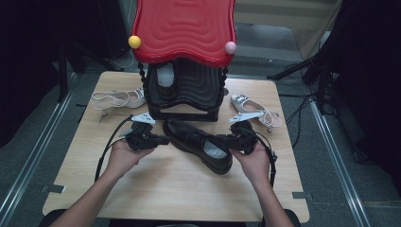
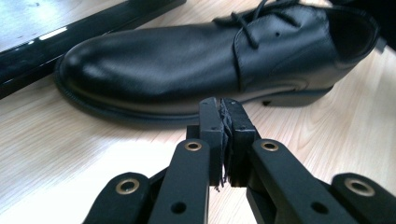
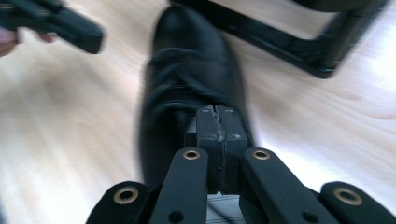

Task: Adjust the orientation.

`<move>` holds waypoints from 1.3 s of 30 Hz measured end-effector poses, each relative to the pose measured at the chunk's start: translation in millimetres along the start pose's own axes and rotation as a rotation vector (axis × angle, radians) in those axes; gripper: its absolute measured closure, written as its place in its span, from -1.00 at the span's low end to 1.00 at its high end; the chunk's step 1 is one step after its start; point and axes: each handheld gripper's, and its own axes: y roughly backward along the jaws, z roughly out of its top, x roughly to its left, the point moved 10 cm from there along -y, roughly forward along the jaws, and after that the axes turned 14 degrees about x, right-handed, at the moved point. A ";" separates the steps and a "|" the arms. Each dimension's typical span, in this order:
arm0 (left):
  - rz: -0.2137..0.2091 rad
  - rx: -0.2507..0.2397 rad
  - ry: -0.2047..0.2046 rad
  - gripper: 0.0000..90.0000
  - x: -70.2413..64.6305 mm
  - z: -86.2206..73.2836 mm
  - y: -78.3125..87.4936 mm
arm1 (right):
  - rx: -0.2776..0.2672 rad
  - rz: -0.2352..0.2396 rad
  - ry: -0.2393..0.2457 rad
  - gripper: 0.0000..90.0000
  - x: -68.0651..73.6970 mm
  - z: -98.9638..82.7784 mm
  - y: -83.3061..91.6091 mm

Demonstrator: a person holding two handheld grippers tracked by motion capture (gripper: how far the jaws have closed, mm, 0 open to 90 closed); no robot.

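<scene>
A black leather lace-up shoe [image 1: 189,137] [image 2: 187,60] [image 3: 187,60] lies on the wooden table [image 1: 179,189], toe toward the far left and heel toward me. My left gripper [image 1: 163,140] [image 2: 223,105] is shut with nothing held, its tips just short of the shoe's sole edge. My right gripper [image 1: 226,139] [image 3: 217,112] is shut above the shoe's opening, pointing along it toward the toe. Its view is blurred, and I see nothing pinched between the jaws. The left gripper [image 3: 70,30] also shows far off in the right gripper view.
A red-topped black shoe stand [image 1: 184,28] rises behind the shoe, its base bar [image 2: 70,37] [image 3: 299,46] close to the toe. Another dark shoe [image 1: 165,78] sits inside it. A white sandal [image 1: 118,99] lies left of the stand, another [image 1: 250,106] right.
</scene>
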 end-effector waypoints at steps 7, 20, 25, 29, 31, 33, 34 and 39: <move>0.006 0.007 0.003 0.96 -6.3 -6.3 -13.8 | -0.004 -0.031 -0.028 0.99 -24.2 -2.6 -14.0; 0.006 0.025 -0.030 0.96 -18.6 -10.3 -31.5 | 0.019 -0.037 -0.041 1.00 -29.9 -5.3 -32.4; -0.009 0.025 -0.028 0.95 -21.4 -9.7 -35.1 | 0.030 -0.028 -0.031 1.00 -24.7 -8.7 -31.8; -0.011 0.042 -0.039 0.94 -23.2 -11.3 -38.7 | 0.041 -0.028 -0.018 1.00 -17.6 -13.0 -31.1; -0.006 0.040 -0.042 0.94 -22.6 -11.0 -38.9 | 0.035 -0.027 -0.014 1.00 -14.3 -15.0 -31.1; -0.014 0.041 -0.038 0.94 -21.6 -11.7 -38.4 | 0.029 -0.015 -0.029 1.00 -11.5 -16.8 -31.0; -0.018 0.041 -0.034 0.93 -21.5 -12.0 -38.4 | 0.032 -0.011 -0.028 1.00 -9.4 -18.3 -30.8; -0.025 0.041 -0.037 0.93 -20.4 -10.8 -39.8 | 0.037 -0.009 -0.011 1.00 1.6 -22.8 -31.0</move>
